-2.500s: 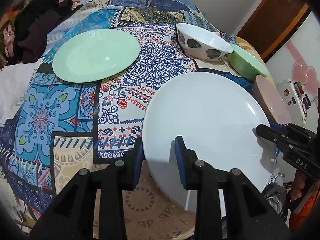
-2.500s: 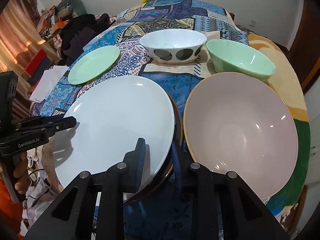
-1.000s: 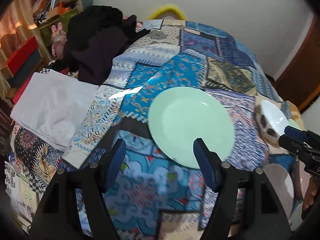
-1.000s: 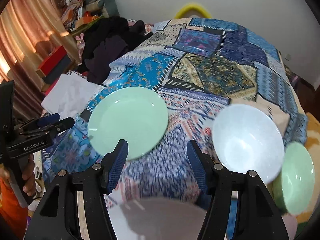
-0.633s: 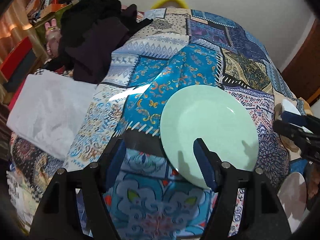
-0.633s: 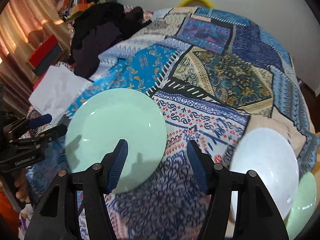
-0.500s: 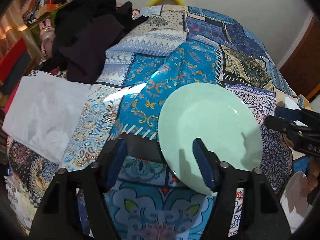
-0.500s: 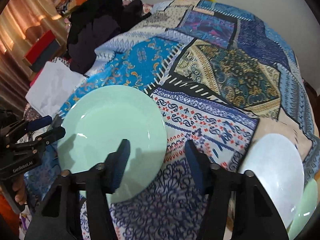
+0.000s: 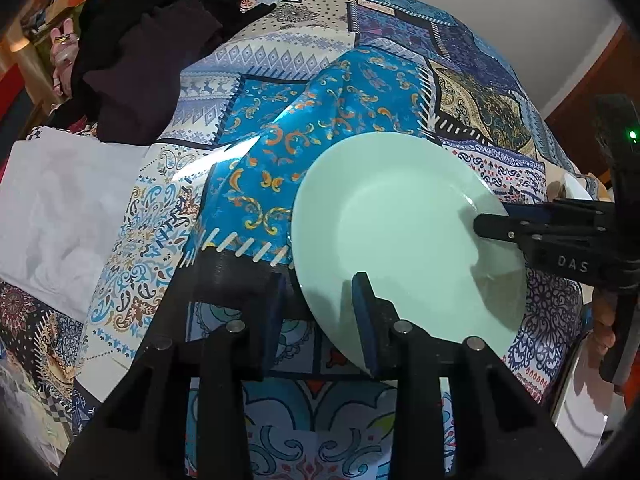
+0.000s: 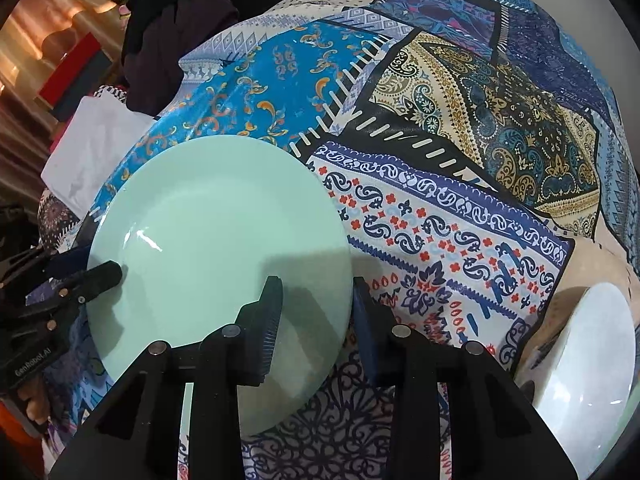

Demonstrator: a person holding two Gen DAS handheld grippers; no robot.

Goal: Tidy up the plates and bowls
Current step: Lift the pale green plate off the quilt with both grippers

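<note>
Green plate (image 9: 404, 236) lay flat on patterned tablecloth (image 10: 440, 224). Left gripper (image 9: 318, 312) and right gripper (image 10: 316, 320) straddled opposite rims, jaws just closing, pads not yet pressing. Both equally near

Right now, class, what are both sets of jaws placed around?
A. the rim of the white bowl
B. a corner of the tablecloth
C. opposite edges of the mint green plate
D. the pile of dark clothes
C: the left gripper straddles one edge of the mint green plate, and the right gripper straddles the opposite edge, one finger above the rim and one outside it.
</note>
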